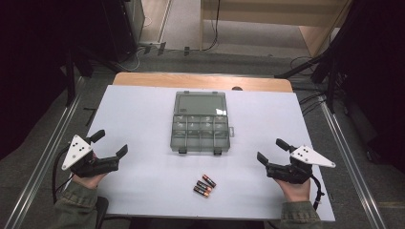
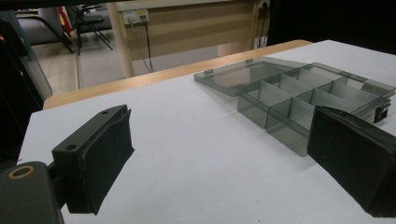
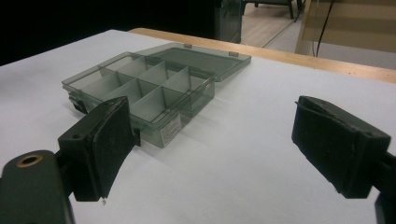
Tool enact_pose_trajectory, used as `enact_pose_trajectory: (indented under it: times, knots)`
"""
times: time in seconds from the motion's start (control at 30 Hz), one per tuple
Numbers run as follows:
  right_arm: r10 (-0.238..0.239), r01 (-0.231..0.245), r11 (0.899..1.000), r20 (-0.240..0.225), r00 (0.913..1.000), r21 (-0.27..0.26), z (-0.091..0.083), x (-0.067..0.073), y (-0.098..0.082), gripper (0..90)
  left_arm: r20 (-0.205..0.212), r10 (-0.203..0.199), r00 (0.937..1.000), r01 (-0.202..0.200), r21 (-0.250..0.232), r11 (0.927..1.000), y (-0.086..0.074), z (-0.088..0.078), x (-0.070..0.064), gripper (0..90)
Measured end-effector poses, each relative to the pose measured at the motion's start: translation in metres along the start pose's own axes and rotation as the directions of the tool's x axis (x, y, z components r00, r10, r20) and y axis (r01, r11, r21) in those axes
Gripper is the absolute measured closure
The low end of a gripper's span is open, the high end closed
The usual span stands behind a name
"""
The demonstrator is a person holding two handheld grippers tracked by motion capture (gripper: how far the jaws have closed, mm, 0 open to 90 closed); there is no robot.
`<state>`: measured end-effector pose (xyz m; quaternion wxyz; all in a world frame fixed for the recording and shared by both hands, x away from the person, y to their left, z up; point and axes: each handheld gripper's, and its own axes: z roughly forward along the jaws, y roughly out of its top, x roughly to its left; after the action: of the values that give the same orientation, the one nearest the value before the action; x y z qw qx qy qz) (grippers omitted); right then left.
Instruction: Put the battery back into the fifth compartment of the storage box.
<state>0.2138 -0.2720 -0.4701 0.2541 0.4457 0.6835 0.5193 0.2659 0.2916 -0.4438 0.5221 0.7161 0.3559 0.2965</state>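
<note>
A clear grey compartment box lies open in the middle of the white table, its lid folded flat toward the far side. Its compartments look empty in the left gripper view and the right gripper view. Three batteries lie side by side near the front edge, between the two hands. My left gripper rests at the left of the table, open, nothing between its pads. My right gripper rests at the right, open and empty, its pads wide apart.
The white table top sits on a wooden desk whose far edge shows behind the box. Metal rails run along the floor on both sides. Cables lie on the carpet beyond the desk.
</note>
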Motion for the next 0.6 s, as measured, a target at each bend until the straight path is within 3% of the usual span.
enact_pose_trajectory:
  times: [0.43,0.6]
  knots:
    - [0.003,-0.003,1.000,-0.005,1.0000,0.021,0.0013,0.0003,-0.0004,13.3,0.002,0.004,1.0000,-0.004,0.001,1.0000,0.0000,0.0009,0.0003,7.0]
    - [-0.011,0.013,0.997,-0.030,0.9995,0.071,0.0034,0.0015,0.0005,13.3,0.004,0.001,1.0000,-0.001,0.002,1.0000,0.0003,0.0010,0.0004,7.0]
